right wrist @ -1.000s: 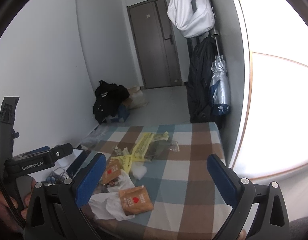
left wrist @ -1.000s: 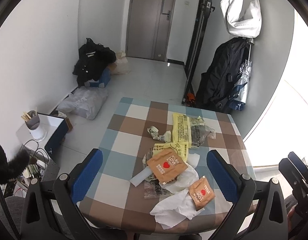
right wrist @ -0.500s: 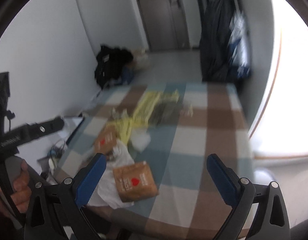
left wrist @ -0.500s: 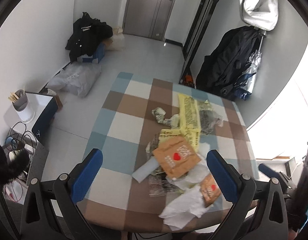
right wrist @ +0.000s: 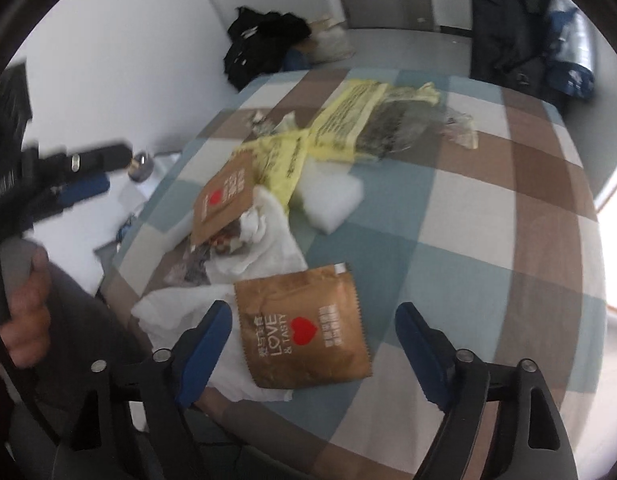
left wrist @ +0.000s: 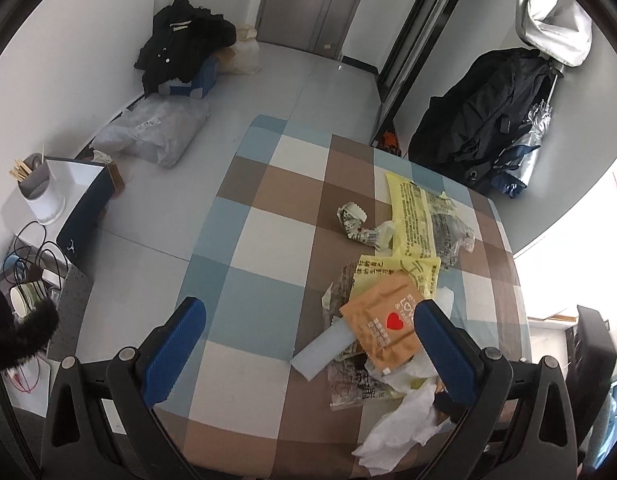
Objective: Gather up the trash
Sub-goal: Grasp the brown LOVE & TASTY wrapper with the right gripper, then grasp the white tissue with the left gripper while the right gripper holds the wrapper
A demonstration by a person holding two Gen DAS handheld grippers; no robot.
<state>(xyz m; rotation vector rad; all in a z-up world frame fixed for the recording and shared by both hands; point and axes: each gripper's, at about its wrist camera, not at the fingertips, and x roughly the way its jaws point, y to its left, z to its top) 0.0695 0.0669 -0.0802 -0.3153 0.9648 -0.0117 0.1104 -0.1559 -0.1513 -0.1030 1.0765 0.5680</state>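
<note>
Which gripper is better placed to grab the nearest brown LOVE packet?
Right. The right gripper is open with the brown packet between its fingers; the left gripper is open over bare tablecloth.

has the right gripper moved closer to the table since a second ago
Yes. The right gripper has come forward and down toward the checkered table; the nearest brown packet now sits between its open fingers.

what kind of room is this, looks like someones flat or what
Probably the entry area of a small flat: a grey door opens onto the floor, dark coats hang by the wall, and a checked blue-and-brown tablecloth table carries brown snack wrappers and other litter.
</note>
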